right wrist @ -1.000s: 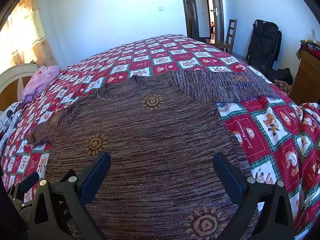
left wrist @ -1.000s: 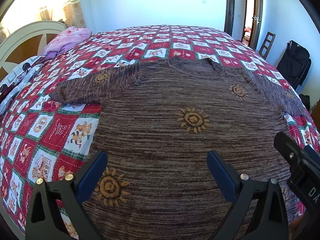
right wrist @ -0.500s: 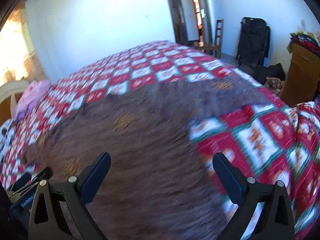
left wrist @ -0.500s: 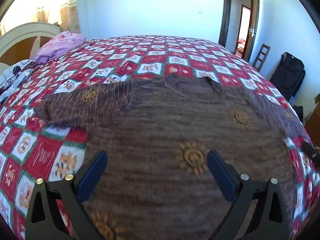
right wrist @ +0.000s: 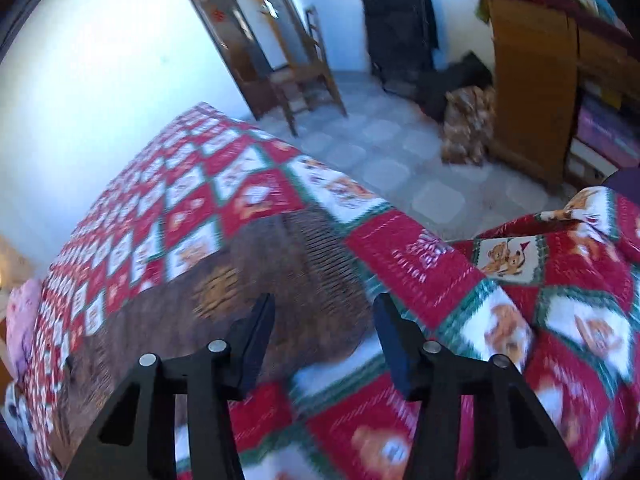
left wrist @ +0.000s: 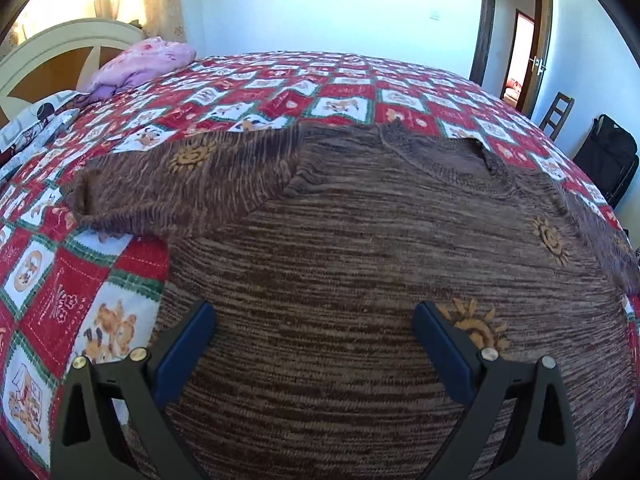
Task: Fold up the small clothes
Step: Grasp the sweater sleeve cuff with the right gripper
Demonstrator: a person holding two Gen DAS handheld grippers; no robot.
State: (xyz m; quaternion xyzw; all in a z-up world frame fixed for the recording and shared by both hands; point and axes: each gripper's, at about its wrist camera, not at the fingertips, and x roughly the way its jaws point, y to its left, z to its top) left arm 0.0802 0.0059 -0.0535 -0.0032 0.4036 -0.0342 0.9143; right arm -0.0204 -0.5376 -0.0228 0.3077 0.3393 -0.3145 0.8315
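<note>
A brown knit sweater (left wrist: 360, 240) with orange sun motifs lies flat, front up, on the red and white patchwork quilt (left wrist: 60, 280). Its left sleeve (left wrist: 180, 184) stretches out to the side, and the neckline (left wrist: 436, 160) is at the far end. My left gripper (left wrist: 312, 312) hovers open over the sweater's body near its left edge, with nothing between the fingers. In the blurred right wrist view my right gripper (right wrist: 325, 304) is over the end of the right sleeve (right wrist: 304, 264). Its jaws are closing and stand half apart, with the sleeve's fabric just beyond the tips and nothing pressed.
A pink bundle (left wrist: 140, 64) and a white headboard (left wrist: 52, 52) are at the far left. Past the bed's right edge lies tiled floor (right wrist: 400, 160) with a wooden chair (right wrist: 304, 68), a black bag (right wrist: 400, 28) and a wooden cabinet (right wrist: 532, 92). A bunched quilt fold (right wrist: 580, 248) rises on the right.
My right gripper swung quickly right from the sweater's body to the right sleeve's end, rolled, and its jaws narrowed. My left gripper moved up the sweater toward the left sleeve.
</note>
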